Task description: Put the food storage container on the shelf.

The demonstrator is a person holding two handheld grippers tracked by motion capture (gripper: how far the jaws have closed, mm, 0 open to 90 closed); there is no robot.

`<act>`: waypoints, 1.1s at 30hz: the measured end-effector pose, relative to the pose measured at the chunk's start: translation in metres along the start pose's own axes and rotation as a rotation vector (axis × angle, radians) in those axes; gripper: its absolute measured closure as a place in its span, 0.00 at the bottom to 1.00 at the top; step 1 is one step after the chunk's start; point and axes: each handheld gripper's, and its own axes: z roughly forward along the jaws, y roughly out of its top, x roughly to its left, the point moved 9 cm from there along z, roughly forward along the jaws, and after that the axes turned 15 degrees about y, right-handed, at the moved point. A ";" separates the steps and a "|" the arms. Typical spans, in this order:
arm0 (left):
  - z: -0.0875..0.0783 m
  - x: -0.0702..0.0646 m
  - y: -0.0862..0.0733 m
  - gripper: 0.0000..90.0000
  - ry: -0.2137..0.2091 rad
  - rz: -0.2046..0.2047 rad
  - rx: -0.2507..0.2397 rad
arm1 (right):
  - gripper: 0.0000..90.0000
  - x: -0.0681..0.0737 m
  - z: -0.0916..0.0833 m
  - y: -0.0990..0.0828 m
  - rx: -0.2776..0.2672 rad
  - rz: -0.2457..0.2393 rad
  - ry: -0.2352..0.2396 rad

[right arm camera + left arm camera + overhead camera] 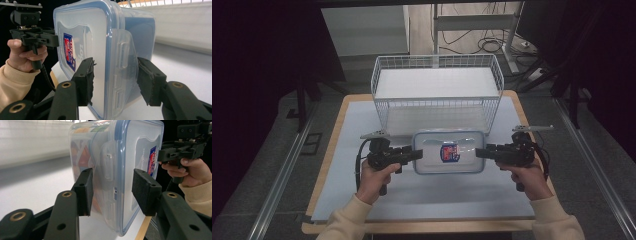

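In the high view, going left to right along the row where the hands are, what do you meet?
Left hand-held gripper → lidded plastic container → its red-and-blue label → right hand-held gripper.

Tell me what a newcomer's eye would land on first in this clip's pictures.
First, the clear plastic box with a blue-rimmed lid at mid-table, flanked end to end by the left gripper and right gripper. Both gripper views show open jaws straddling the box's end latches, with gaps at the pads. Behind it stands a white wire basket, its front wall just beyond the box.
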 end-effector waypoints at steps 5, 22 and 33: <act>-0.009 -0.004 0.019 0.59 0.012 0.028 -0.026 | 0.55 0.008 -0.002 0.018 -0.014 -0.018 0.003; -0.033 -0.003 0.084 0.59 0.024 0.067 -0.074 | 0.55 0.028 -0.002 0.084 -0.058 -0.100 -0.002; -0.037 0.009 0.127 0.59 0.021 0.066 -0.100 | 0.55 0.027 0.006 0.137 -0.063 -0.133 -0.009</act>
